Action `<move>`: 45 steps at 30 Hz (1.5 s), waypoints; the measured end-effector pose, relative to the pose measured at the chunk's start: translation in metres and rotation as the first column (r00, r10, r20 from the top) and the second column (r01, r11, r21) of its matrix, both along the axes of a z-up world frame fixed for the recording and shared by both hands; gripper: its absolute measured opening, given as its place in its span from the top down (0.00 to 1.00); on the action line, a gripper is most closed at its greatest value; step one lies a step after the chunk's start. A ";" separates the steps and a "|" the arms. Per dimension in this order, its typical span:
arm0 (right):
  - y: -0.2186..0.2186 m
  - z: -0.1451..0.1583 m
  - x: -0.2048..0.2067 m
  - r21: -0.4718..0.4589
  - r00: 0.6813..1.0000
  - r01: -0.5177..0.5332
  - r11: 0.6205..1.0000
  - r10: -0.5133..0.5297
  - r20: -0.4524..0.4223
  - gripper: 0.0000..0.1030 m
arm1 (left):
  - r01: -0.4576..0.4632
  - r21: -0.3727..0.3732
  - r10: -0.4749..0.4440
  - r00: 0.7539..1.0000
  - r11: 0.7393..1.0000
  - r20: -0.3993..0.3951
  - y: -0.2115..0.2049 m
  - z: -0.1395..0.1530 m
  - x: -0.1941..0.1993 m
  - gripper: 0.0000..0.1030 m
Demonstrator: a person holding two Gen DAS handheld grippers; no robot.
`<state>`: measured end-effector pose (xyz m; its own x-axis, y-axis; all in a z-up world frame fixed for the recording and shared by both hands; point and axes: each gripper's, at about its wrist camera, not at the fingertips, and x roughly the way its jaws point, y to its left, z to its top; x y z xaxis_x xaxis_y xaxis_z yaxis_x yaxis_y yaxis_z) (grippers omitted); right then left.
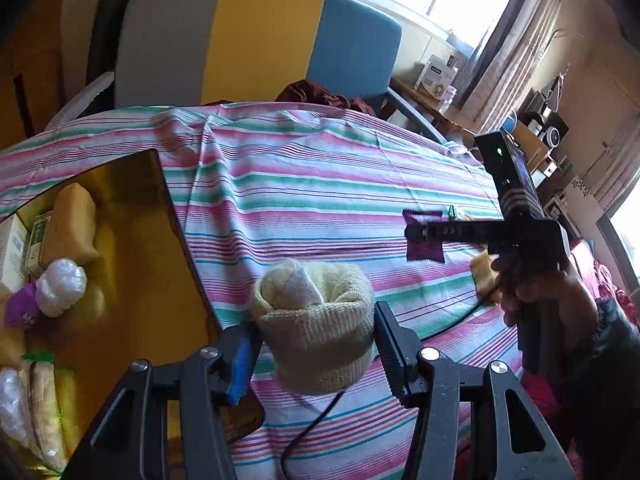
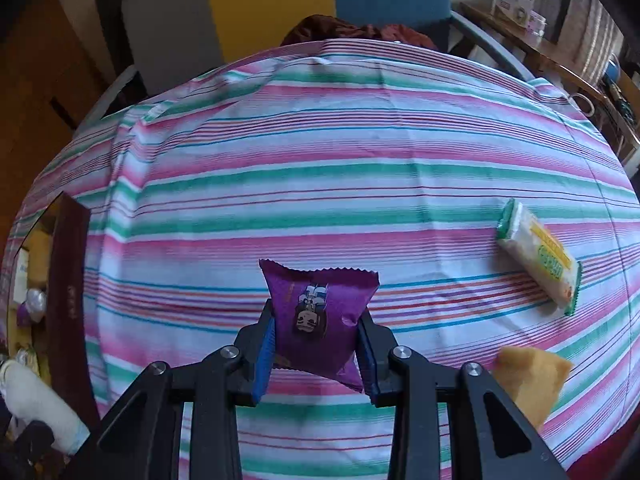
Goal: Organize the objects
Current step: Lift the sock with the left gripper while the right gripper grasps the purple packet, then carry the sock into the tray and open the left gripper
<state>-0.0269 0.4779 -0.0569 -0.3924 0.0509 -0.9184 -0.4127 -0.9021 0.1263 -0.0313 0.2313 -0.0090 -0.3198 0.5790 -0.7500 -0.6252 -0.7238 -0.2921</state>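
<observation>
the left claw (image 1: 316, 344) is clenched on a rolled pair of cream socks (image 1: 316, 320), pinching the bundle across its middle just beside the gold-lined box (image 1: 160, 240), which sits at nine o'clock. the roll looks light, soft and springy; it should give under the pads rather than slip, so a squeeze across the thick cuffed band seems the safest hold. its long axis runs away from the camera toward twelve o'clock, the tucked open end pointing up and away.

the right claw (image 2: 316, 340) grasps a purple snack packet (image 2: 320, 316) by its two side edges, above the striped cloth on the worktop (image 2: 320, 160). the packet looks light, crinkly and slick, its filling probably crushable, so a gentle grip at mid-body suits it. its long axis points to twelve o'clock, crimped seam farthest out. a green-and-yellow wrapped bar (image 2: 538, 258) lies at two o'clock, well apart, and a tan pouch (image 2: 528, 376) near four o'clock.
</observation>
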 end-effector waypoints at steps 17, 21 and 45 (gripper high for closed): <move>-0.021 -0.023 0.004 -0.054 0.997 -0.074 0.996 0.073 -0.019 0.66 | -0.167 -0.039 0.160 0.977 0.985 -0.139 -0.062 0.014 0.000 0.47; -0.023 -0.023 0.003 -0.043 0.997 -0.080 0.996 0.079 -0.017 0.66 | -0.188 -0.046 0.179 0.972 0.981 -0.153 -0.071 0.013 0.000 0.47; -0.023 -0.029 -0.001 -0.023 0.995 -0.102 0.995 0.102 -0.010 0.64 | -0.271 0.006 0.271 0.961 0.962 -0.053 -0.123 0.007 -0.017 0.47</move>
<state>-0.0277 0.4548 -0.0859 -0.4021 -0.0114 -0.9155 -0.3177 -0.9360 0.1512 -0.0487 0.1078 -0.0024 -0.5036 0.4644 -0.7285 -0.4197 -0.8686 -0.2635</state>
